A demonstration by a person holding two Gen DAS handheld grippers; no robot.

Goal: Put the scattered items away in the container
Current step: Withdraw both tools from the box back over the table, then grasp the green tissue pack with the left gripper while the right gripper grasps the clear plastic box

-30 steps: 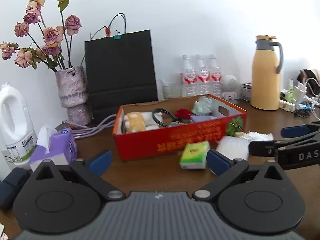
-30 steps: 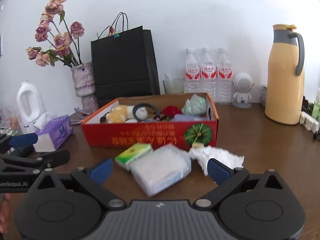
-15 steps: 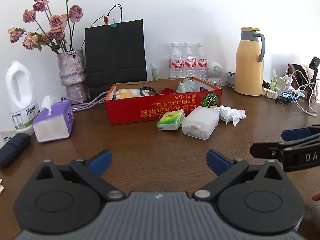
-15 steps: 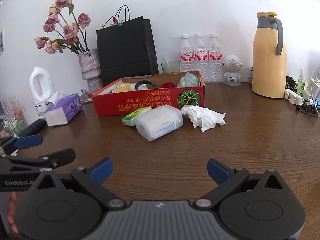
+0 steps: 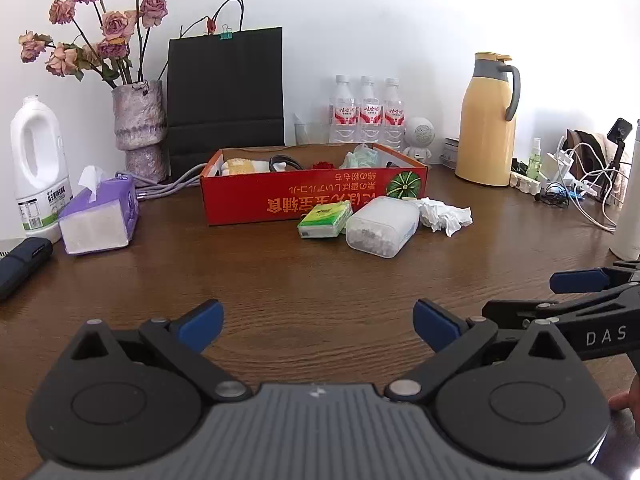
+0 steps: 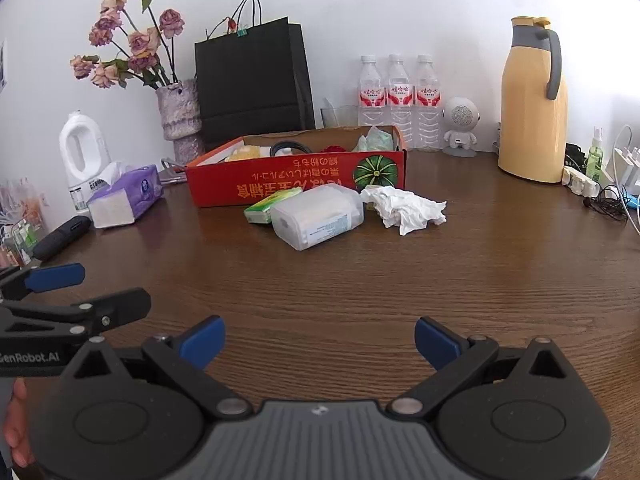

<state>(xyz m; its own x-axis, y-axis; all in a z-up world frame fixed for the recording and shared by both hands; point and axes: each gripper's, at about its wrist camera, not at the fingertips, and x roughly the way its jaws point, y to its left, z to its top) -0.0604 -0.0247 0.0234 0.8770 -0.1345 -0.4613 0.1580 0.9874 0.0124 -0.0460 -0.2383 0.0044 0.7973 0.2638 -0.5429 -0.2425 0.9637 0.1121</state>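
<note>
A red cardboard box (image 5: 312, 202) (image 6: 296, 186) stands at mid table, holding a plush toy, a black cable, a red item and a pale green bag. In front of it lie a green tissue pack (image 5: 324, 222) (image 6: 270, 204), a clear plastic tub (image 5: 382, 226) (image 6: 318, 216) and a crumpled white tissue (image 5: 442, 216) (image 6: 404, 208). My left gripper (image 5: 318, 320) is open and empty, well back from them. My right gripper (image 6: 320, 338) is open and empty, also well back. Each gripper shows at the edge of the other's view.
A purple tissue box (image 5: 100, 218), white jug (image 5: 38, 172), dark case (image 5: 22, 258), vase of dried roses (image 5: 138, 130) and black bag (image 5: 226, 88) stand left and behind. Water bottles (image 5: 366, 114), a yellow thermos (image 5: 486, 120) and tangled cables (image 5: 576, 192) are at the right.
Both grippers have pulled back from the box, so the box and loose items look smaller and farther away. Both stay open and empty.
</note>
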